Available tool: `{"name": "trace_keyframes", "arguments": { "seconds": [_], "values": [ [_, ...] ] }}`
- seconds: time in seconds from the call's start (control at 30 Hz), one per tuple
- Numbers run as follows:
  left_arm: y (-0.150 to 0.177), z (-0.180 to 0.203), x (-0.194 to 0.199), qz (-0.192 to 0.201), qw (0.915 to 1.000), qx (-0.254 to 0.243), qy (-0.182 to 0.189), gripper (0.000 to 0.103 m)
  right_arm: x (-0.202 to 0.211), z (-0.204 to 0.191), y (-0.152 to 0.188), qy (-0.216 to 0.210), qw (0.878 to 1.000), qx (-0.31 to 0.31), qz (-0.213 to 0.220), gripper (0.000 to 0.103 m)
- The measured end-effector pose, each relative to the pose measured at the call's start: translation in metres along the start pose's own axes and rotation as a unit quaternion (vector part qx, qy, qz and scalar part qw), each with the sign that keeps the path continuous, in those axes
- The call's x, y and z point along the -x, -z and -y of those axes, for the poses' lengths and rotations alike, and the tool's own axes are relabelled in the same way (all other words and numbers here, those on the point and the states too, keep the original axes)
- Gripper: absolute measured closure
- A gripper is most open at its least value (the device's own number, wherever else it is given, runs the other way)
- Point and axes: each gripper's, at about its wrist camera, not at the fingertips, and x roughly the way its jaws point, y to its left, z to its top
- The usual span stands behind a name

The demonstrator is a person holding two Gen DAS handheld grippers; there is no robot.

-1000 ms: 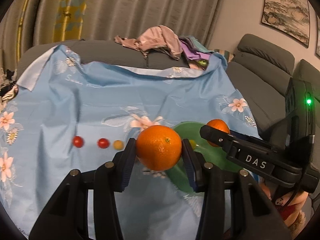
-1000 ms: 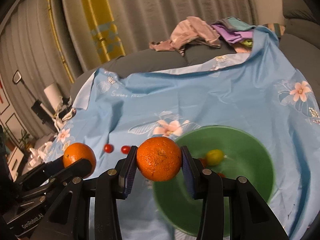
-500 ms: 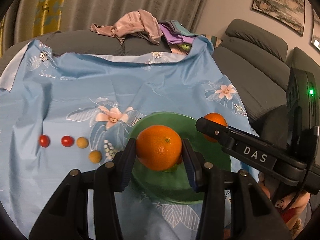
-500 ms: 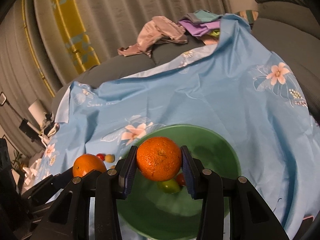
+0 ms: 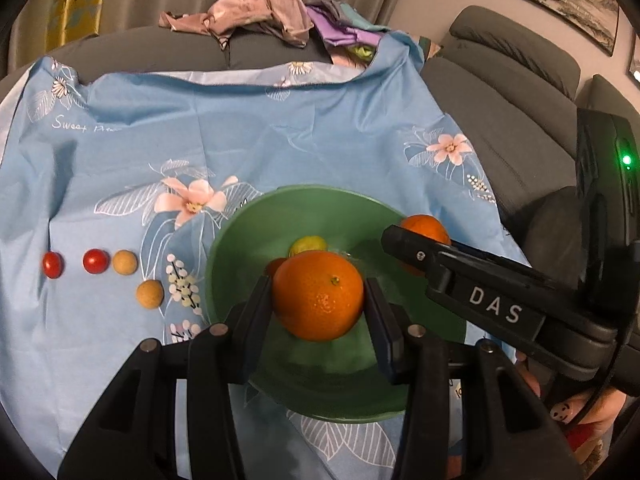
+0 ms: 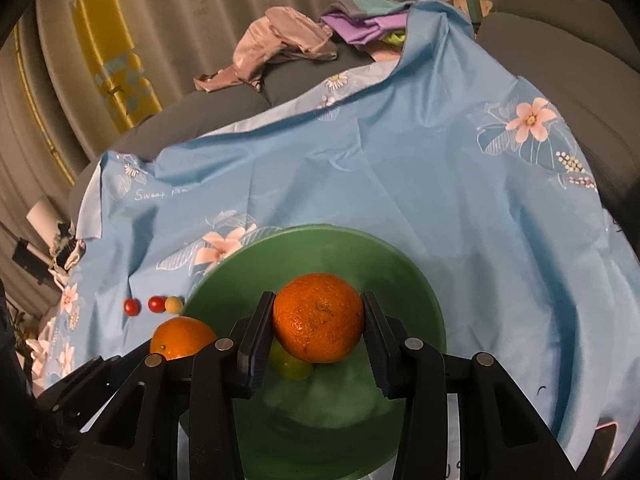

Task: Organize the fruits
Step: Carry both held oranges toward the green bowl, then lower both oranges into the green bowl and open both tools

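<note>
My left gripper (image 5: 318, 308) is shut on an orange (image 5: 318, 294) and hangs over the green bowl (image 5: 240, 236). My right gripper (image 6: 318, 330) is shut on a second orange (image 6: 318, 322), also above the green bowl (image 6: 400, 268). A yellow-green fruit (image 5: 308, 245) and a small red one lie inside the bowl. Left of the bowl on the blue floral cloth (image 5: 240, 128) sit two red cherry tomatoes (image 5: 95, 261) and two tan round fruits (image 5: 149, 294). The right gripper with its orange (image 5: 424, 230) shows in the left wrist view; the left one's orange (image 6: 182, 338) shows in the right wrist view.
A pile of clothes (image 5: 272, 16) lies beyond the cloth's far edge. Grey sofa cushions (image 5: 512, 76) rise to the right, and curtains (image 6: 200, 12) hang behind. A person's hand (image 5: 576, 416) holds the right gripper at the lower right.
Both grippers, each still holding its orange, have moved over the green bowl and tilted down. The bowl now lies under both oranges and looks larger.
</note>
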Motion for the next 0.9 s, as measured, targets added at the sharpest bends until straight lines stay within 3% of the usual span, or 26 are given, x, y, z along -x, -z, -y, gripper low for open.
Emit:
{"name": "trace_keyframes", "arguments": {
  "seconds": [0.9],
  "values": [
    [0.002, 0.003, -0.021, -0.031, 0.9989, -0.019, -0.029, 0.057, -0.03, 0.003, 0.005, 0.03, 0.998, 0.008, -0.055, 0.059]
  ]
}}
